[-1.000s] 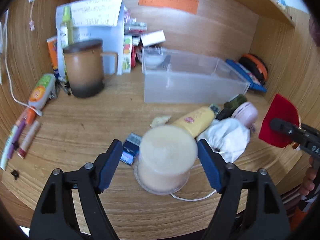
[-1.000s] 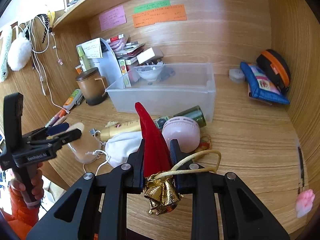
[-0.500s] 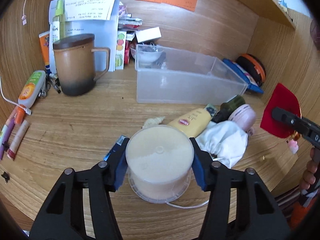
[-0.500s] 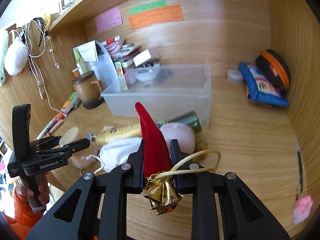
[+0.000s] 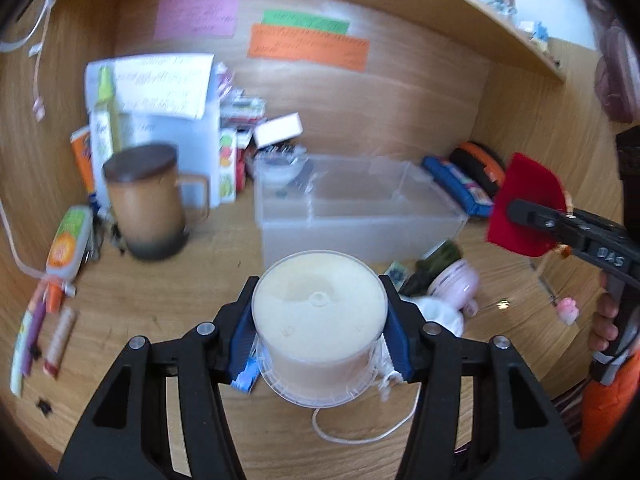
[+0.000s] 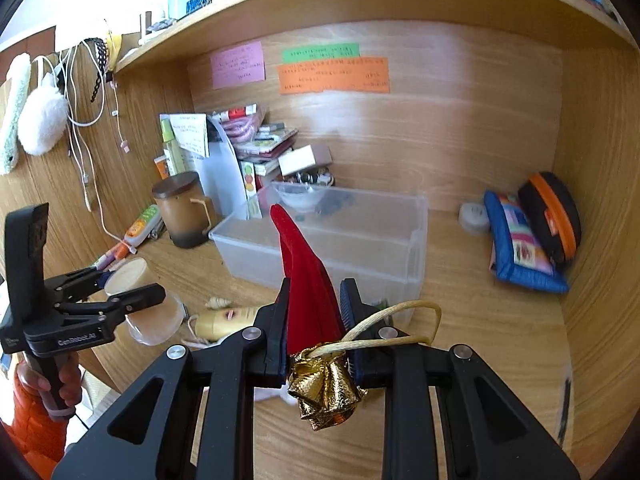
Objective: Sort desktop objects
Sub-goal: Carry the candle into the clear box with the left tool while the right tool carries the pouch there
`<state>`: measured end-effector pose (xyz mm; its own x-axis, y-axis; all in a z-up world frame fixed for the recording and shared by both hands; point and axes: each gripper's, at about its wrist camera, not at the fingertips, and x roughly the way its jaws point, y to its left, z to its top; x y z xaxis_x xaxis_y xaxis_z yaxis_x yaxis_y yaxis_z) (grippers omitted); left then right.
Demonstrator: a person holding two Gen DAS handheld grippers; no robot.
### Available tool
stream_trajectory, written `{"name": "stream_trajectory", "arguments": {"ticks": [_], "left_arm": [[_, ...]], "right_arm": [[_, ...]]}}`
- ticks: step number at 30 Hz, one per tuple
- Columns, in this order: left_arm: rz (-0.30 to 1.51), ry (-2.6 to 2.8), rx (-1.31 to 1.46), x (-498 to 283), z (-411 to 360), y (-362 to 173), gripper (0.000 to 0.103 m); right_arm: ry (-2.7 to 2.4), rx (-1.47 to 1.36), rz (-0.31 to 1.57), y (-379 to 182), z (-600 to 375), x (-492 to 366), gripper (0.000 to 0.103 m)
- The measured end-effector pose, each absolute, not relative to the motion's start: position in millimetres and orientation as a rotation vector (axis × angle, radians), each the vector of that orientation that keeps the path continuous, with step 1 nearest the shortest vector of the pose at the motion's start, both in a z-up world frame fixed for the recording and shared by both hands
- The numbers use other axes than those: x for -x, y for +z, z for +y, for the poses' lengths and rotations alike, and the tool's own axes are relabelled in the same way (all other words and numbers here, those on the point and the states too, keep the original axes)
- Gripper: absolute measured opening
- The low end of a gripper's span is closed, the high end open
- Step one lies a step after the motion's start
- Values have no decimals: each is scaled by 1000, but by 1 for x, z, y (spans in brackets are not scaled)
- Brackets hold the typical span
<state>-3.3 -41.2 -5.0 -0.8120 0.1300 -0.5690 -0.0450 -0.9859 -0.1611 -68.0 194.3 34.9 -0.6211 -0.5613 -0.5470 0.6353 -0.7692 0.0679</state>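
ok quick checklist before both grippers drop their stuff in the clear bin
1. Left gripper shut on the round tub: ok.
2. Tub lifted off the desk: ok, seen in the right wrist view.
3. Right gripper shut on the red pouch: ok.
4. Gold cord free of the pads: cannot tell.
5. Room in the clear bin: ok, only a small bowl at its far end.
6. White cord under the tub trailing from it: cannot tell.
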Motion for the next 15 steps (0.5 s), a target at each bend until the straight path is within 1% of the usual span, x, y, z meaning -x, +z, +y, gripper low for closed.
{"name": "stream_trajectory", "arguments": {"ticks": [8,15], "left_arm": [[-201,2865,862,30,-41,37,55],[-183,2874,866,67,-47,62,55]], "right_arm": [[-2339,-698,226,59,177,91,20],[-2337,-711,225,70,165,124,20]]}}
